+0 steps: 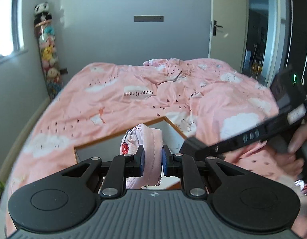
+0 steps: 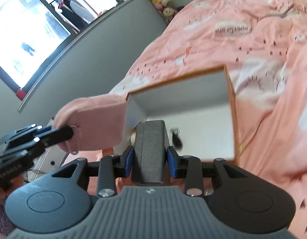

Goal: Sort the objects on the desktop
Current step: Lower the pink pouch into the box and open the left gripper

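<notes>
Left wrist view: the left gripper (image 1: pixel 152 160) pinched a pale pink fabric pouch (image 1: pixel 148 155) between its blue pads (image 1: pixel 141 162), which pressed on both sides of it.
Pouch: it stood on edge in the grip, seam running front to back, with a red charm (image 1: pixel 125 149) on a bead chain hanging at its left side.
Box: an open white box with an orange-brown rim (image 1: pixel 121 132) lay beyond and below the pouch, on the bed.
Bed: a pink duvet (image 1: pixel 117 91) printed with white clouds and the words "Paper Crane" filled the far half of the scene.
Right side of this view: the other gripper's black body (image 1: pixel 269 131) crossed the frame at a slant, blurred, with a hand (image 1: pixel 299 139) on its handle.
Room: a column of plush toys (image 1: pixel 46 47) hung in the far left corner, a door with a black handle (image 1: pixel 215 27) stood far right.
Right wrist view: the right gripper (image 2: pixel 149 158) was clamped on a dark grey rectangular block (image 2: pixel 149 151), its pads against both sides.
Block position: held up over the near edge of the white box (image 2: pixel 193 107).
Inside the box: a small black object (image 2: pixel 176 138) lay on the white floor just right of the block, too blurred to name.
Left of this view: the left gripper (image 2: pixel 53 134) held the pink pouch (image 2: pixel 93 121) beside the box's left wall.
Window: a bright window (image 2: pixel 29 31) filled the far left.
</notes>
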A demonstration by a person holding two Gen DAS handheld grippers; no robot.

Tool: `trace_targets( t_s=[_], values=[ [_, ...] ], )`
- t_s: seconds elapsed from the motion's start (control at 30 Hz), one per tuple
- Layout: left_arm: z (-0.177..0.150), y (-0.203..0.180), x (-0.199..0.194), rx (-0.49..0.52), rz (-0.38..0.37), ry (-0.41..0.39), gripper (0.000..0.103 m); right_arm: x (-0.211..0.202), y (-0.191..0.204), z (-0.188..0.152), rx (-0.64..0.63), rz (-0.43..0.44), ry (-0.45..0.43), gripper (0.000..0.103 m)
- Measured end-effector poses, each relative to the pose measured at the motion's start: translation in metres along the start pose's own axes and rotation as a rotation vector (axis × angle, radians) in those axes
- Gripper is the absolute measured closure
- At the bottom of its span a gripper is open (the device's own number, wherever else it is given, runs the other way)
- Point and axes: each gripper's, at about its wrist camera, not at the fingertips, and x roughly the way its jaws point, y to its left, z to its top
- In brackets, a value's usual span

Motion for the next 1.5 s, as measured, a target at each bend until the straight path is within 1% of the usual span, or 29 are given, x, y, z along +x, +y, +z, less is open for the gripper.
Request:
trace_targets(
  t_s=[0.07,0.13,0.2,0.27,0.4,0.53,0.63,0.8,0.9,0.97,1.07,1.13,1.23,1.33,1.4,1.43,1.47,1.5],
  values=[
    [-0.002,-0.007,0.013,0.058,0.004,-0.001,0.084,0.000,-0.004,0.011,0.001,-0.008,-0.020,0.065],
    [-0.006,-0.018,0.029,0.131,0.015,0.004,0.084,0.002,-0.008,0.022,-0.003,-0.038,-0.046,0.065],
    [-0.011,-0.030,0.049,0.209,0.036,0.015,0.084,0.009,-0.012,0.030,-0.022,-0.092,-0.073,0.065],
    [-0.018,-0.039,0.067,0.259,0.048,0.037,0.084,0.012,-0.015,0.036,-0.043,-0.137,-0.089,0.065],
    [-0.031,-0.058,0.105,0.333,0.015,0.080,0.084,0.021,-0.027,0.043,-0.065,-0.202,-0.093,0.065],
    [-0.044,-0.082,0.134,0.464,0.038,0.098,0.084,0.026,-0.041,0.049,-0.061,-0.220,-0.095,0.065],
    [-0.047,-0.090,0.152,0.503,0.008,0.120,0.084,0.019,-0.045,0.054,-0.053,-0.213,-0.113,0.065],
    [-0.045,-0.094,0.174,0.526,-0.030,0.148,0.084,0.000,-0.052,0.066,-0.039,-0.200,-0.187,0.065],
    [-0.043,-0.099,0.189,0.541,-0.064,0.196,0.084,-0.005,-0.061,0.070,-0.029,-0.212,-0.222,0.065],
    [-0.046,-0.101,0.198,0.556,-0.089,0.220,0.084,-0.004,-0.069,0.070,-0.015,-0.214,-0.220,0.065],
    [-0.042,-0.098,0.205,0.555,-0.163,0.251,0.084,0.002,-0.082,0.068,0.006,-0.209,-0.201,0.065],
    [-0.039,-0.094,0.209,0.559,-0.209,0.281,0.082,0.007,-0.090,0.067,0.022,-0.204,-0.182,0.065],
    [-0.033,-0.085,0.217,0.503,-0.305,0.340,0.078,0.013,-0.098,0.065,0.055,-0.184,-0.162,0.065],
    [-0.032,-0.075,0.221,0.439,-0.356,0.372,0.073,0.012,-0.098,0.064,0.051,-0.182,-0.168,0.065],
    [-0.031,-0.066,0.222,0.367,-0.392,0.398,0.071,0.011,-0.096,0.065,0.041,-0.184,-0.169,0.065],
    [-0.030,-0.060,0.222,0.323,-0.416,0.410,0.064,0.010,-0.095,0.065,0.036,-0.184,-0.169,0.065],
    [-0.029,-0.053,0.220,0.285,-0.432,0.417,0.062,0.010,-0.094,0.065,0.033,-0.182,-0.169,0.065],
    [-0.028,-0.047,0.218,0.249,-0.436,0.418,0.052,0.010,-0.094,0.065,0.030,-0.180,-0.167,0.065]
  ],
)
